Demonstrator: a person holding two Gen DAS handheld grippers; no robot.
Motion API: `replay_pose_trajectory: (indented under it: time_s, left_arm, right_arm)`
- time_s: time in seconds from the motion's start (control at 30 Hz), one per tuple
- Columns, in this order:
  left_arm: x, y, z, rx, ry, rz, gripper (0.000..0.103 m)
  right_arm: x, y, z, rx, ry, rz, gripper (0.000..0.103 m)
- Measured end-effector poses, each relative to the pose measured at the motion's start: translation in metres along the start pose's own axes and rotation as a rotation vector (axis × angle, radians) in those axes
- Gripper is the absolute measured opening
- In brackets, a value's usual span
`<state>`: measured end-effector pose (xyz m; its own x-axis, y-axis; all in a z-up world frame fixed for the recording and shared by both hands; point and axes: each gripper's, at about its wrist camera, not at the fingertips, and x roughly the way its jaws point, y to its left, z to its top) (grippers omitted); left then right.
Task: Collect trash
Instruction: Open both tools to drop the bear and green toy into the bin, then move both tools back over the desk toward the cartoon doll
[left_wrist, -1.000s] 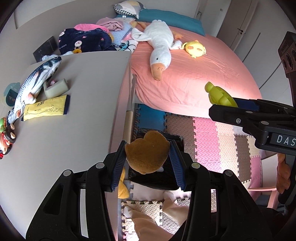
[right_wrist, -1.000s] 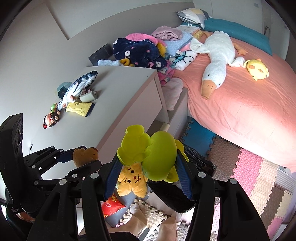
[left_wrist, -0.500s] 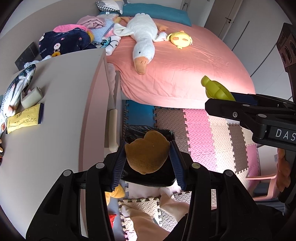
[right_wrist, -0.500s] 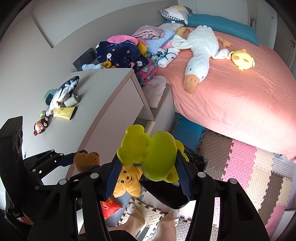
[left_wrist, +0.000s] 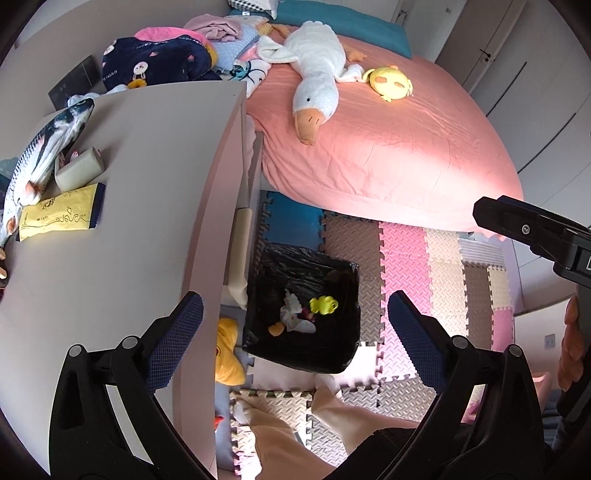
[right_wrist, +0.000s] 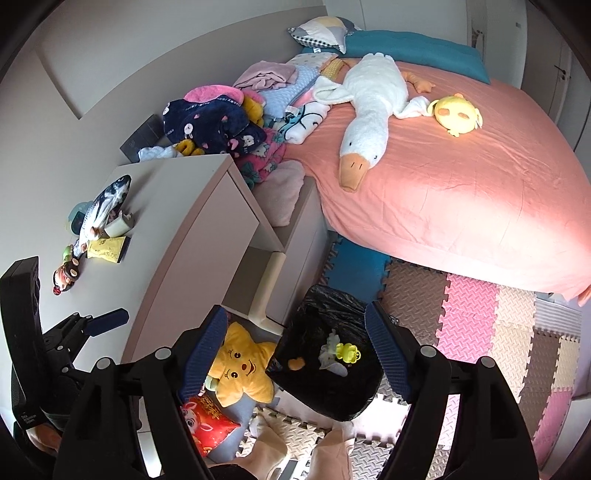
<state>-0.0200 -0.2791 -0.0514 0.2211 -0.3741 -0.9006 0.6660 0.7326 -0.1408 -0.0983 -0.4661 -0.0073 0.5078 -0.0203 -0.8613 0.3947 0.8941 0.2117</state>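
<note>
Black-lined bin (left_wrist: 343, 354) holds yellow-green toy (left_wrist: 323, 305), brown piece (left_wrist: 275, 329).

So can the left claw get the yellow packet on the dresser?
Probably yes. The left claw is opening with nothing between its pads, and the yellow packet lies flat on the dresser, nothing on top.

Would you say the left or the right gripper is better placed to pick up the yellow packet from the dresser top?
Left, probably: the left gripper hangs empty beside the dresser top with the yellow packet.
</note>
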Motion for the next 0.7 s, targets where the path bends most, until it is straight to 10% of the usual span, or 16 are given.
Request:
replay_pose_trajectory:
  time_s: [0.7]
  left_arm:
    - [-0.011, 0.055, -0.028, -0.128, 0.012, 0.044, 0.097]
  right_arm:
    - [0.035, 0.071, -0.001, -0.121, 0.077, 0.082, 0.077]
